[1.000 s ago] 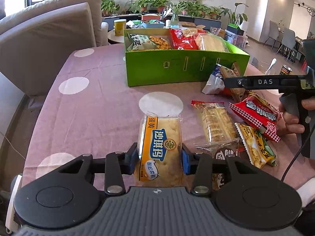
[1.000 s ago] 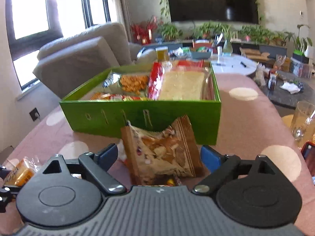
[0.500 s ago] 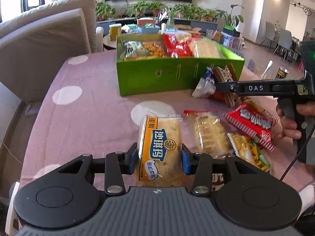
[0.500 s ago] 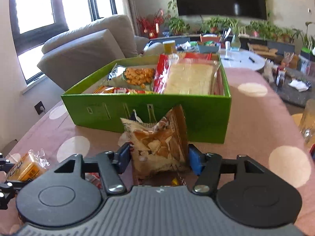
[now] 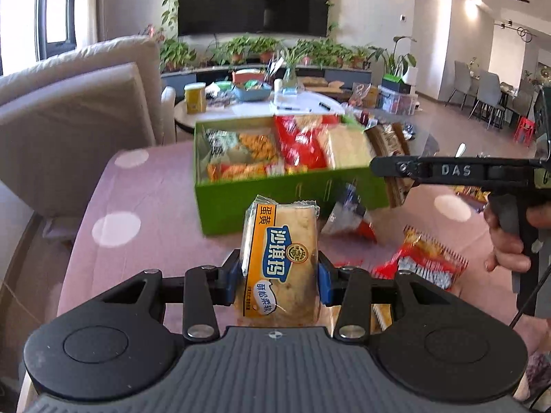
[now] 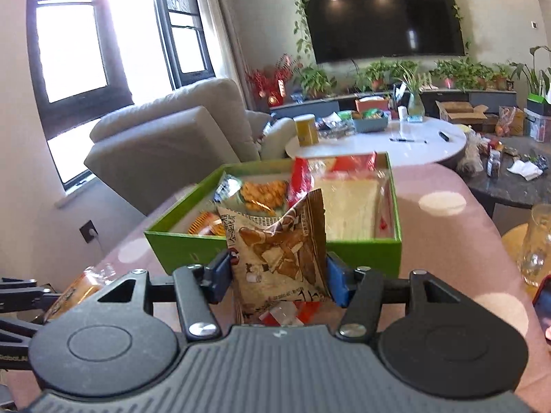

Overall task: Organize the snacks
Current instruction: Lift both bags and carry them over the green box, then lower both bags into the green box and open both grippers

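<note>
Both packets had come up off the tablecloth (image 5: 144, 213) since a second earlier, and my right tongs (image 6: 278, 272), spread wide then, had just been closing and now pinched the brown snack bag (image 6: 279, 251) by its sides. My left tongs (image 5: 277, 277) stayed pressed on the yellow cake packet (image 5: 280, 258), upright, hanging just short of the green box (image 5: 241, 206). The brown bag hung at the box's near wall, over its right half. More packets, a red one (image 5: 427, 261) among them, lay on the cloth in front of the box. Risk as I saw it: the box was already crowded, so a careless drop could leave a packet perched on the others. The crinkled bag might also slip, being gripped low.
</note>
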